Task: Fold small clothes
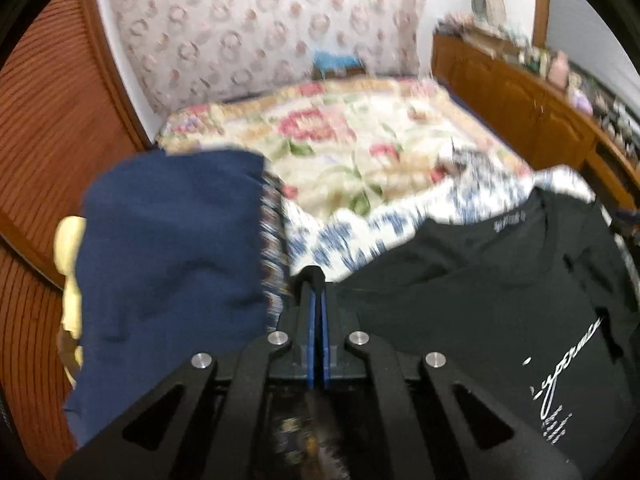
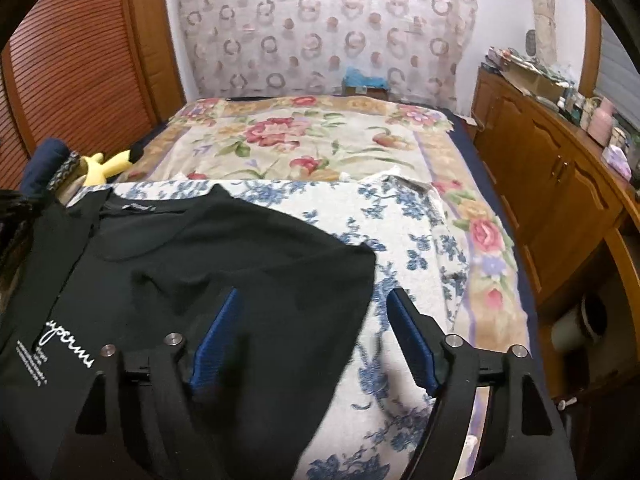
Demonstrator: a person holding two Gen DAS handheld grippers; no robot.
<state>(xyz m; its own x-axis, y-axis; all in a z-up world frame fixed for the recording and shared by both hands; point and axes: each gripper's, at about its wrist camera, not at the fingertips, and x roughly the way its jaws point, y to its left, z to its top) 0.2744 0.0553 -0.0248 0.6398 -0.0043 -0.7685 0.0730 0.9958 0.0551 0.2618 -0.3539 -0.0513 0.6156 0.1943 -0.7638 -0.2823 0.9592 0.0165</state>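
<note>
— Black linkage arms fill the bottom of the left wrist view; what are the fingers doing?

— Left gripper: blue pads pressed flat together, tips just over the near edge of a black T-shirt. Whether any cloth is pinched between them cannot be told (the frame is smeared by motion).

— And left of those fingers?

— A navy garment with a patterned trim, its lower end cut off by the gripper body. Something pale yellow peeks out behind it, too blurred to name here.

— The other view?

— Right gripper: fingers spread wide, nothing between the pads. The left finger lies over the shirt, the right one over a blue-flowered sheet beside the shirt's hem.

— The white lettering?

— Script on the shirt, left of the fingers, unreadable.

— Beyond the fingertips?

— A rose-patterned blanket on the bed, and a yellow plush toy, half hidden, at far left.
</note>
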